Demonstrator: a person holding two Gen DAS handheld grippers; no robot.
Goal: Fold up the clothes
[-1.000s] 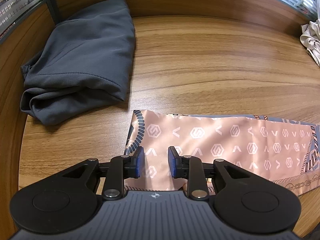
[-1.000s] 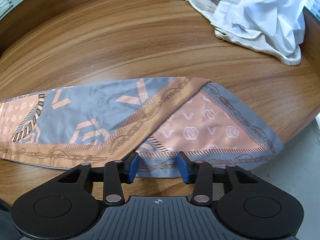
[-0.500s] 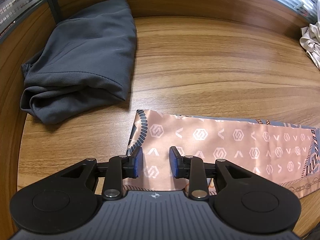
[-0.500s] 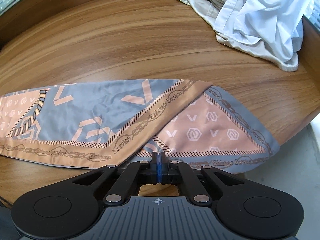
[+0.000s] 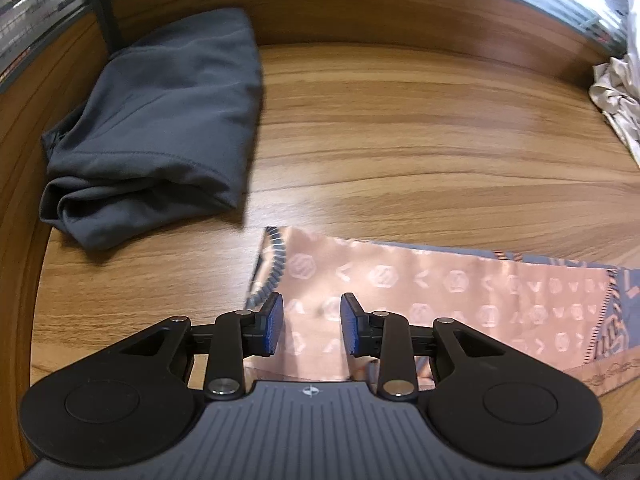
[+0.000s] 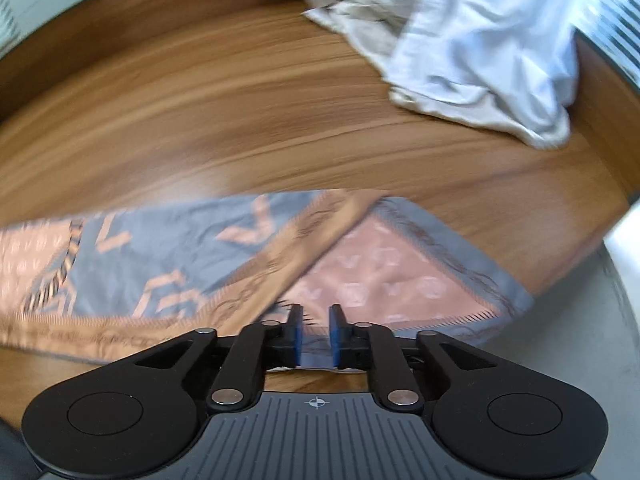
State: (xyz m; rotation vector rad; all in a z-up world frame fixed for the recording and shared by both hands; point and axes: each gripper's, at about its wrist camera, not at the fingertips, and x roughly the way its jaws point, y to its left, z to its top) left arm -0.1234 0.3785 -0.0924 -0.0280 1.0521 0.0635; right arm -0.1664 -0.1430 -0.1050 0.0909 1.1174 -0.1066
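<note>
1. The patterned scarf (image 5: 440,300) is laid as a long folded band along the near edge of the wooden table (image 5: 400,140), placed for a further fold.
2. The left gripper (image 5: 312,330) is held over the scarf's left end, jaws parted and nothing grasped.
3. The right gripper (image 6: 313,334) is set at the scarf's (image 6: 200,264) near hem; its jaws are opening, cloth lying between them unpressed.
4. The fabric appears thin and satiny, judged slippery.
5. A dark folded garment (image 5: 160,120) is set aside; crumpled white clothes (image 6: 480,40) await handling.
</note>
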